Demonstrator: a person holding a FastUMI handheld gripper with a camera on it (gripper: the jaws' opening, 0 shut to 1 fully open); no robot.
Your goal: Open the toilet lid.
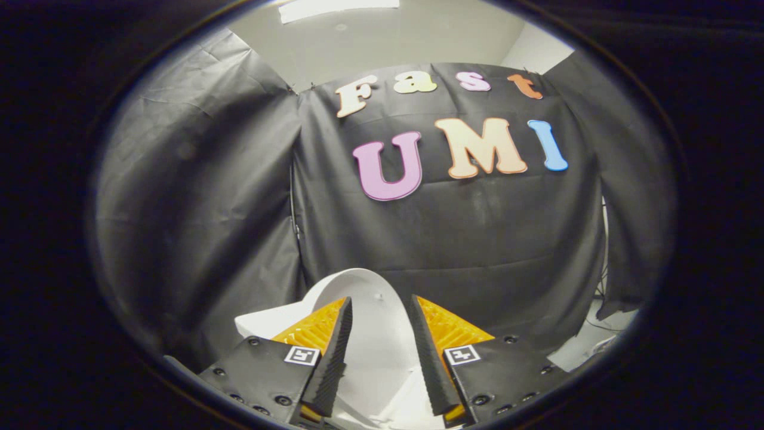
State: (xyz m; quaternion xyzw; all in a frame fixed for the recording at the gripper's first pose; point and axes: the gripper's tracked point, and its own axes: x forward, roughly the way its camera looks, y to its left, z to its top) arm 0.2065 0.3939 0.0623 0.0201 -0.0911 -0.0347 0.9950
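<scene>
Raising the smooth white rounded plastic toilet lid (pixel 364 298) looks like the step in hand; it rises between and beyond the fingertips of the claw (pixel 380 310). That claw is parted, pressing nothing visibly, so I'd hook one finger beneath the lid's edge and lift slowly

No readable text; square coded markers (pixel 301 355) on tongs (pixel 380 352).

Black cloth (pixel 453 239) is hung as the booth's wall across the middle, with more creased black cloth (pixel 197 197) draped at the left. A pale ceiling (pixel 382 42) with a bright light panel (pixel 337 7) is seen at the top. Thin cables (pixel 604 280) are seen at the lower right.
</scene>
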